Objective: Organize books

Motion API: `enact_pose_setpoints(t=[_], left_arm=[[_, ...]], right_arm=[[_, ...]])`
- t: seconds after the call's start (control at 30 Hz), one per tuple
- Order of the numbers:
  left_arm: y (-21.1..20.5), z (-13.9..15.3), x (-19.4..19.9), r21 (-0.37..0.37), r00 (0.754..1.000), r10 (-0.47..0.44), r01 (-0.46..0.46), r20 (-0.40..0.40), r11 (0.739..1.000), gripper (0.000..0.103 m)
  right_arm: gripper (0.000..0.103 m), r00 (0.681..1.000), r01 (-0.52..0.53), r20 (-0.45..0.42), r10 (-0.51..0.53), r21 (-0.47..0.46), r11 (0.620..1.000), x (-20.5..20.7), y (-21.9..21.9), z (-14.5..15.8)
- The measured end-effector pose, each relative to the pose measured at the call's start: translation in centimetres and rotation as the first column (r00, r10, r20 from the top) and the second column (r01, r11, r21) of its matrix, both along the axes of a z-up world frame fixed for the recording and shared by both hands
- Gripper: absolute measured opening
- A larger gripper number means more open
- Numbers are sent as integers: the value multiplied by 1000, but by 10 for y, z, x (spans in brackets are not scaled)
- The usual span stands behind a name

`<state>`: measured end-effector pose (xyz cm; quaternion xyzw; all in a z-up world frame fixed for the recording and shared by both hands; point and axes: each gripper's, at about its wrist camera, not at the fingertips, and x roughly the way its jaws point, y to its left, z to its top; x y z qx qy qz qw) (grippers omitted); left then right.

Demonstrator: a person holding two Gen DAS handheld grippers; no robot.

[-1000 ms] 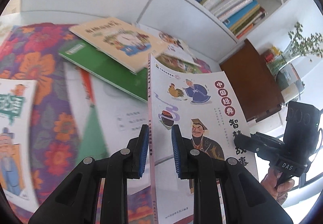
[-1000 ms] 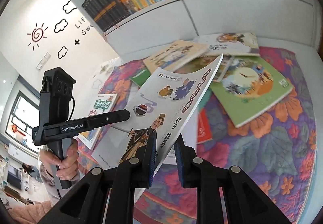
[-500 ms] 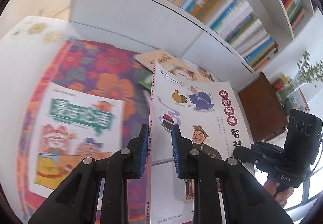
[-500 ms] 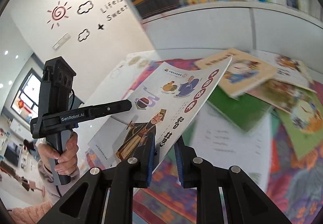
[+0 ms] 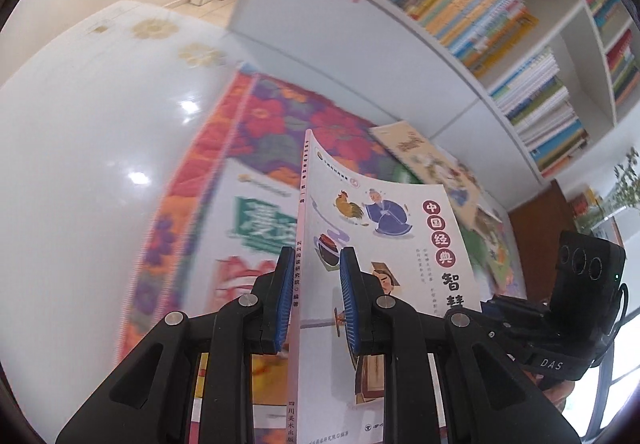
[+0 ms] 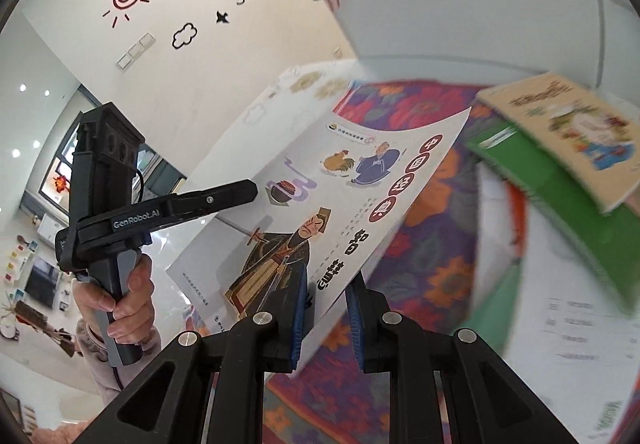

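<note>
Both grippers, the left gripper (image 5: 314,300) clamping the spine and the right gripper (image 6: 326,318) pinching the near-right edge, are holding a thin, floppy book (image 5: 384,244) above the flowered cloth (image 5: 280,124), sagging between grips.

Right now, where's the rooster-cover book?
The rooster-cover book is held off the floral cloth, left claw on its spine edge, right claw on the opposite edge.

Both hand-held grippers point steeply downward, side by side. The left hand-held gripper (image 5: 314,298) has its blue pads clamped on the spine edge of a thin picture book (image 5: 384,244); the person's left hand (image 6: 120,308) wraps its grey handle. The right hand-held gripper (image 6: 326,320) pinches the same book's opposite edge.
</note>
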<state>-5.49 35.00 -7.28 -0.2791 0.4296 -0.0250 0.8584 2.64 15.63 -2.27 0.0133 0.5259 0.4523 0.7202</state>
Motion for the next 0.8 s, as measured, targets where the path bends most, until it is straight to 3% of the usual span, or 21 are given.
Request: enact_pose_setpoints(t=[0.2,0.33,0.8], left_arm=[[19,-30,0,10,997,22,-21,-68,1000,18],[19,-40,3,69,993,35,-28,-111,997,18],[8,-40,3,195,988,25,4,-149,981,20]], right_arm=[[19,999,-29,-39,28,-46,998,-1,36,-36],[19,997,-25,-71,20,-64,998,1,43,-51],[22,998,-17,-63,9,-129,991,-6,43,-58]])
